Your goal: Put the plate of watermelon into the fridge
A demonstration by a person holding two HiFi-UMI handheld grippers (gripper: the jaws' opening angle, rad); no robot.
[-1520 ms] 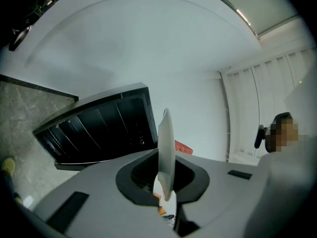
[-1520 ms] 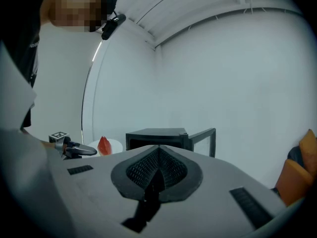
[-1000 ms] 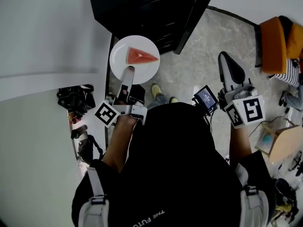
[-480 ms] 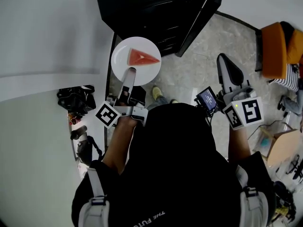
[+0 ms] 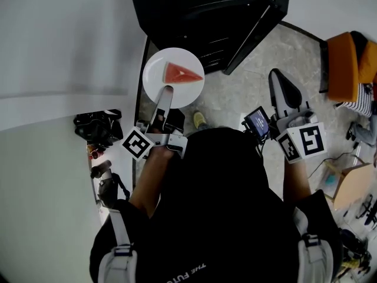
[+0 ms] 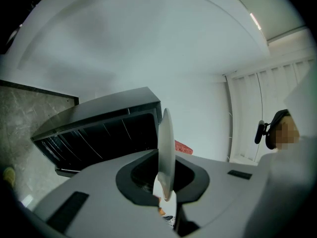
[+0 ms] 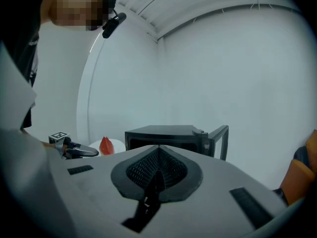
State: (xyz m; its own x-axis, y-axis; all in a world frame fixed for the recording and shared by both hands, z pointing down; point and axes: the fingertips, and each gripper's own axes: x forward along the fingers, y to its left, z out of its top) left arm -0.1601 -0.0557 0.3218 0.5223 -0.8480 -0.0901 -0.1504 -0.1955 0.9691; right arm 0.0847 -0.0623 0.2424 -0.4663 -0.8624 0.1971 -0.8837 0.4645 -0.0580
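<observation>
A white plate (image 5: 155, 75) carrying a red watermelon wedge (image 5: 180, 73) is held level at its near rim by my left gripper (image 5: 166, 91), which is shut on it. The plate hangs just in front of the black fridge (image 5: 200, 10), whose door (image 5: 259, 31) stands open to the right. In the left gripper view the plate (image 6: 166, 148) shows edge-on between the jaws, the watermelon (image 6: 183, 147) behind it. My right gripper (image 5: 279, 81) is shut and empty, off to the right over the floor; its own view shows the closed jaws (image 7: 158, 170) facing the fridge (image 7: 168, 135).
An orange chair (image 5: 347, 55) and a cardboard box (image 5: 353, 178) stand at the right on the stone floor. Dark gear (image 5: 94, 125) lies by the white surface at the left. The open door juts out between the two grippers.
The person has moved nearer the fridge, which fills more of the head view. The plate, still gripped, and the right gripper have both come forward with them.
</observation>
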